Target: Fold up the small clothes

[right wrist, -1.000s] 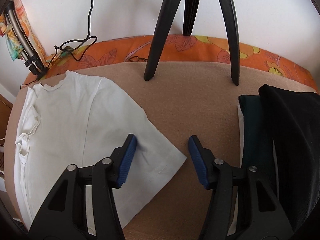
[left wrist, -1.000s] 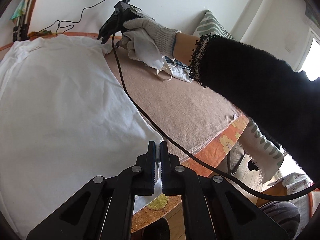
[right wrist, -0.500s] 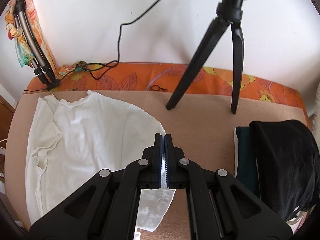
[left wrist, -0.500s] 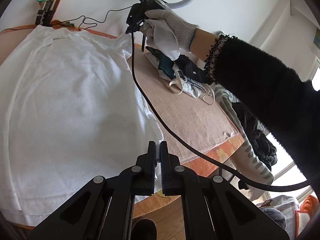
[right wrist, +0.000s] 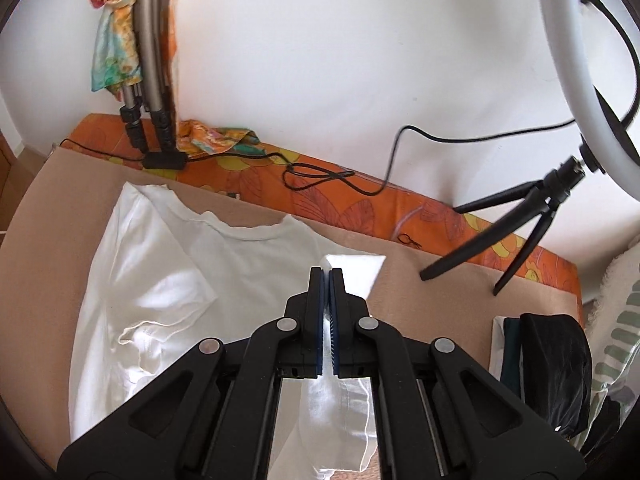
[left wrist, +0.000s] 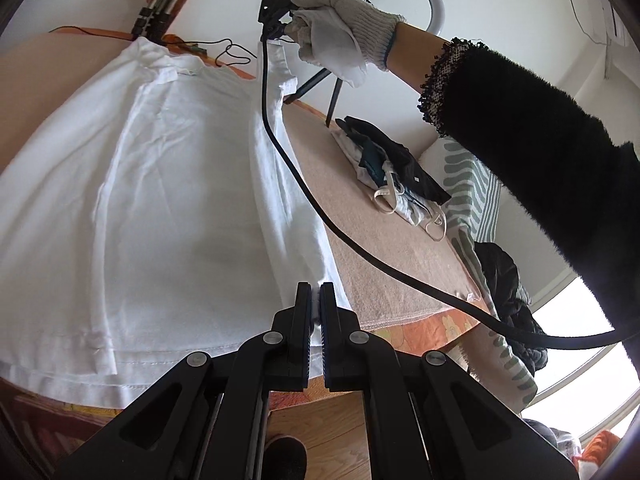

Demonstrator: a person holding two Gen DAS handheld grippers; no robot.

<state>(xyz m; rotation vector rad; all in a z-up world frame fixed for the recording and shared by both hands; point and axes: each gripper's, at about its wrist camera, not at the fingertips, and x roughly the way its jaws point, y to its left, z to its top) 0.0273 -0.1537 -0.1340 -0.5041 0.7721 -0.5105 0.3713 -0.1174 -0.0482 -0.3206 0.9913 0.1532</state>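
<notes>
A white T-shirt [left wrist: 160, 208] lies spread on a beige-covered table [left wrist: 384, 216], neck hole toward the wall. My left gripper [left wrist: 315, 296] is shut on the shirt's bottom right hem corner. My right gripper [right wrist: 329, 280] is shut on the right sleeve [right wrist: 352, 268] and holds it lifted above the table. In the left wrist view the right gripper [left wrist: 280, 20] shows at the top, in a gloved hand, with the sleeve hanging from it. The shirt's body [right wrist: 192, 280] lies wrinkled to the left in the right wrist view.
A pile of folded dark and light clothes [left wrist: 392, 172] sits on the table's right side [right wrist: 548, 360]. A ring light on a black tripod [right wrist: 520, 232] stands at the back right. Cables [right wrist: 320, 176] and another folded tripod [right wrist: 148, 80] are along the wall. A black cable [left wrist: 360, 240] crosses the table.
The right gripper closed on the right sleeve and lifted it up off the table. The left gripper stayed shut on the hem corner; its view tilted as the shirt's right edge rose.
</notes>
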